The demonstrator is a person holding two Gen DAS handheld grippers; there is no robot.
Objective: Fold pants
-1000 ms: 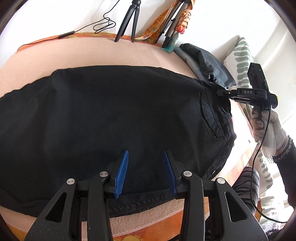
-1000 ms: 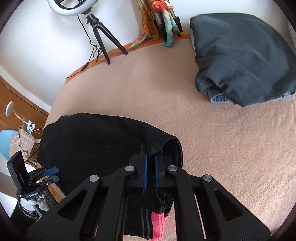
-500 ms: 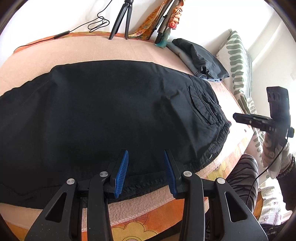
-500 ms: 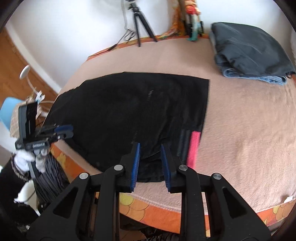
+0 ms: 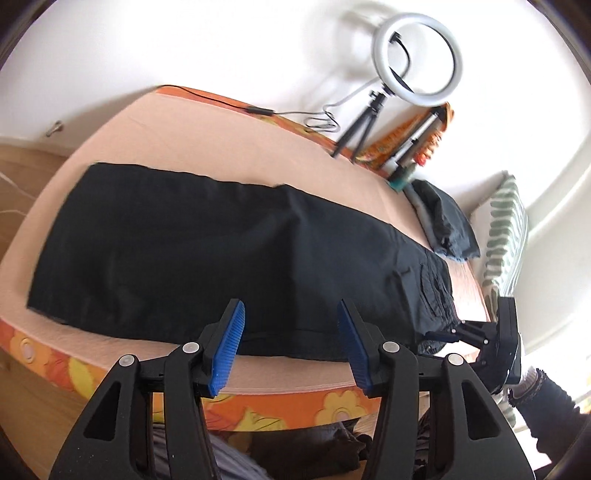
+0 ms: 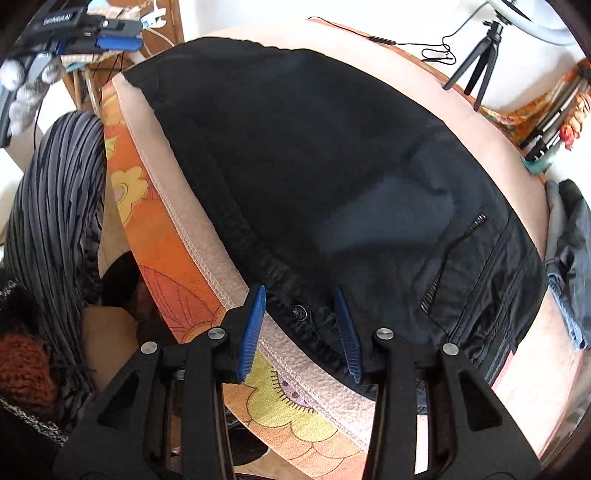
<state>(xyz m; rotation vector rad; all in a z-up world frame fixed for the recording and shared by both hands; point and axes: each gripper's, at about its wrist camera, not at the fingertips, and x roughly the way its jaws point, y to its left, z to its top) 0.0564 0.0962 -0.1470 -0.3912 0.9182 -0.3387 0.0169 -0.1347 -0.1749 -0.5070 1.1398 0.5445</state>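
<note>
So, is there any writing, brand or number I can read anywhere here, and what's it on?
White lettering on the left gripper (fingers opening, nothing between them): too blurred to read.
Metal button on the black pants: any stamping is too small to read.
Nothing else shows text.

A home bedroom: bed (image 5: pixel 332 384), striped pillow (image 5: pixel 506 229), folded clothes (image 5: pixel 447 221).
</note>
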